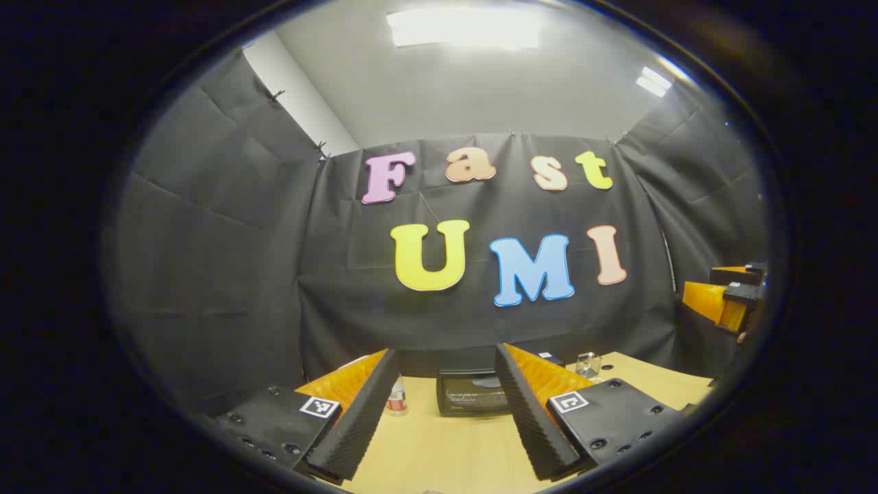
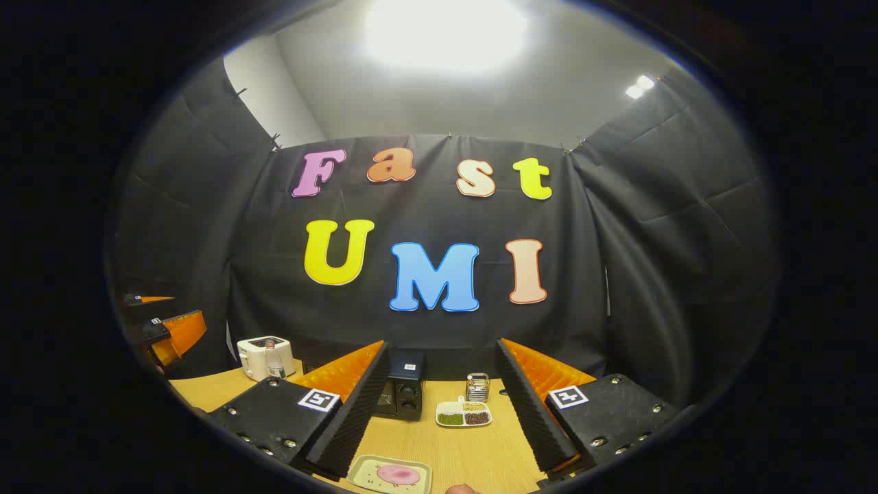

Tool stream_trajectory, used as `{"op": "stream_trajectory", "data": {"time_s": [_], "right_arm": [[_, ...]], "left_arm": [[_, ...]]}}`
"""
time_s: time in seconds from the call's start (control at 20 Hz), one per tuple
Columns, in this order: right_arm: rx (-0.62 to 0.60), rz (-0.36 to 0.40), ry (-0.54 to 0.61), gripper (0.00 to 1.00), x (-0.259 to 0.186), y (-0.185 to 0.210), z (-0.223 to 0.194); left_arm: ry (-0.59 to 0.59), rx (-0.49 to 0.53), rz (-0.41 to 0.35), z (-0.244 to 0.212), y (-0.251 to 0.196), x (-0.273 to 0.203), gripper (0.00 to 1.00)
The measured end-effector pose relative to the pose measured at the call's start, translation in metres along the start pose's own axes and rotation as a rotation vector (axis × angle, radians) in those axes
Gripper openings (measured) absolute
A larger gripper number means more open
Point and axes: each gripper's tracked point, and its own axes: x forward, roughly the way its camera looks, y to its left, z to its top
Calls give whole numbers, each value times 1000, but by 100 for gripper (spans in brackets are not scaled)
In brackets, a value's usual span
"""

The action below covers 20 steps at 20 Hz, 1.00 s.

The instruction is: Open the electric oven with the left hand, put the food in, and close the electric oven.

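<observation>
oven [image 1: 473, 392] sits at the far end of the table, framed between the left gripper [image 1: 446, 418] fingers in the left gripper view, well ahead of them and untouched; door is shut, glass front faces us, long axis runs side to side. in the right gripper view we see the oven [image 2: 405, 393] control end, partly behind the right gripper [image 2: 439, 418] left finger. food is a pink donut [image 2: 398, 474] on a small tray [image 2: 361, 472], low between the right fingers, just ahead and not gripped. both jaws stand wide, holding nothing. surface is a light wood table [image 2: 473, 446]; black cloth walls all round, white ceiling with bright lights. also there: white toaster [image 2: 264, 355], bottle [image 1: 397, 398], divided dish [image 2: 464, 414], glass jar [image 2: 477, 386].
</observation>
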Motion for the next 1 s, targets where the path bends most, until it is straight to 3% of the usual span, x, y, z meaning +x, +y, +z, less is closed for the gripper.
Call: {"op": "stream_trajectory", "data": {"time_s": [0.1, 0.3, 0.4, 0.55, 0.65, 0.8, 1.0], "right_arm": [[-1, -6, 4, 95, 1, -7, -2], [-5, -5, 9, 95, 4, -21, -6], [-4, -6, 10, 95, 6, -29, -8], [3, 1, 12, 95, 9, -38, -12], [4, 19, 20, 95, 12, -44, -18], [7, 43, 25, 95, 18, -56, -25], [13, 40, 26, 95, 30, -69, -30]], "left_arm": [[2, 1, 0, 0, -5, 0, 100], [11, 1, 6, -3, -14, 0, 90], [18, -1, 11, -4, -20, 1, 100], [30, -12, 15, -8, -31, 3, 100], [36, -34, 14, -10, -41, 6, 90], [38, -51, 27, -12, -52, 14, 100], [27, -24, 19, -17, -67, 44, 98]]}}
